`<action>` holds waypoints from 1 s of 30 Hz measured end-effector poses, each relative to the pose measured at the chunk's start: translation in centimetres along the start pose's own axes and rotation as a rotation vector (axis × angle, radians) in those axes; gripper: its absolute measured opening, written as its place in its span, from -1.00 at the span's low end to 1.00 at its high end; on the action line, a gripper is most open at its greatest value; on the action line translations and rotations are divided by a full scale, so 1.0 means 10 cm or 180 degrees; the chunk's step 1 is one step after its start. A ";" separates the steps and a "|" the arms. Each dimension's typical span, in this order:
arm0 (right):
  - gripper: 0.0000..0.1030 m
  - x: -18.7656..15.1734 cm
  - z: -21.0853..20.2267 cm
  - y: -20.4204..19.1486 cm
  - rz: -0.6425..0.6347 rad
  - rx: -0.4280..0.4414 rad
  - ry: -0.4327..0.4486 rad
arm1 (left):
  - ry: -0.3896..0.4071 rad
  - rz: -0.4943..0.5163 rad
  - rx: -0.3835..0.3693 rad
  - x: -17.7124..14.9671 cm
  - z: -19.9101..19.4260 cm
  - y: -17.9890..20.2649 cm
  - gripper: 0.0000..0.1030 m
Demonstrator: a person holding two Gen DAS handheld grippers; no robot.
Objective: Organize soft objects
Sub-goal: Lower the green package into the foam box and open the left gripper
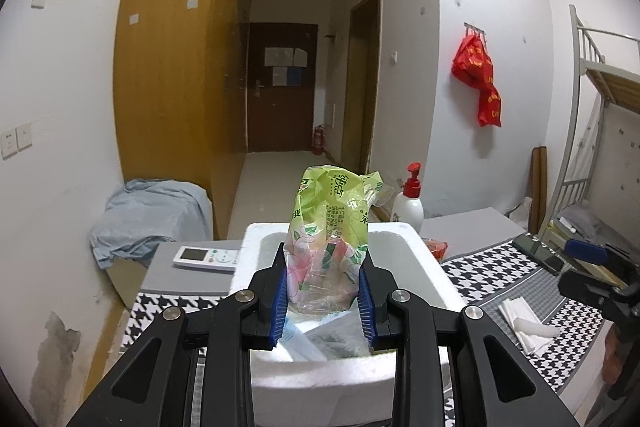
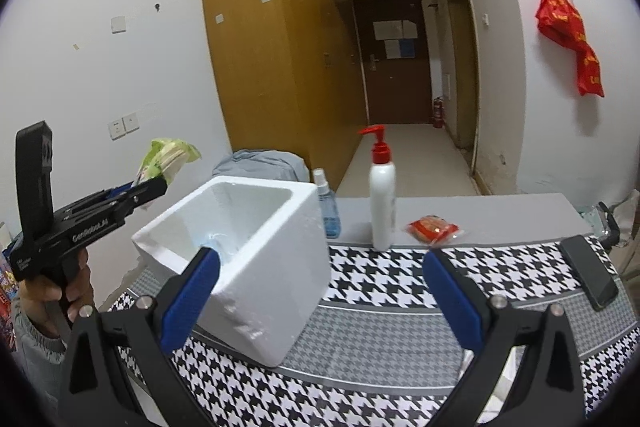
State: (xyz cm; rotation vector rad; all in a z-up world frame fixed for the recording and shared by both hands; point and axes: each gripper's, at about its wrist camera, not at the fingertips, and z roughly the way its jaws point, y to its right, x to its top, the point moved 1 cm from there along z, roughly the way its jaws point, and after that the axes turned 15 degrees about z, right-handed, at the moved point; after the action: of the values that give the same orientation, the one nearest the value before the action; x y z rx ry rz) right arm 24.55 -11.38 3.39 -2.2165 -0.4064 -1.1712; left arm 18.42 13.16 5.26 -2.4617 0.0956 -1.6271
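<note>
My left gripper point(image 1: 323, 301) is shut on a green plastic tissue pack point(image 1: 330, 227) and holds it upright above the open white foam box point(image 1: 428, 279). The box holds pale packets point(image 1: 320, 339) at its bottom. In the right wrist view the left gripper point(image 2: 154, 183) holds the green pack point(image 2: 168, 157) up left of the foam box point(image 2: 264, 267). My right gripper point(image 2: 318, 281) is open and empty, low over the houndstooth cloth, its left finger in front of the box's near wall. A small red packet point(image 2: 434, 229) lies on the grey table beyond.
A white pump bottle point(image 2: 382, 203) and a blue spray bottle point(image 2: 328, 207) stand behind the box. A phone point(image 2: 590, 273) lies at the right. A remote point(image 1: 206, 258) lies left of the box, folded white tissues point(image 1: 524, 323) to the right. Blue-grey cloth point(image 1: 152, 215) sits at the left.
</note>
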 end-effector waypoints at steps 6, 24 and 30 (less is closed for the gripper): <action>0.99 -0.02 -0.05 0.19 0.0063 -0.0106 0.0011 | -0.0069 0.0018 -0.0046 0.02 0.13 0.08 -0.40; 0.99 -0.07 -0.16 0.44 0.0221 -0.0229 0.0054 | 0.0094 0.0202 0.0158 0.11 0.12 0.28 0.96; 0.99 -0.08 -0.25 0.44 0.0215 -0.0250 0.0099 | 0.0169 0.0184 0.0154 0.11 -0.01 0.29 0.98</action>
State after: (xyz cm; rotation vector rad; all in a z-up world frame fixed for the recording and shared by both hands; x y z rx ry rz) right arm 24.76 -16.40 2.20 -2.2576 -0.2749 -1.2031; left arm 18.92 10.10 5.76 -2.3584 0.1320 -1.6512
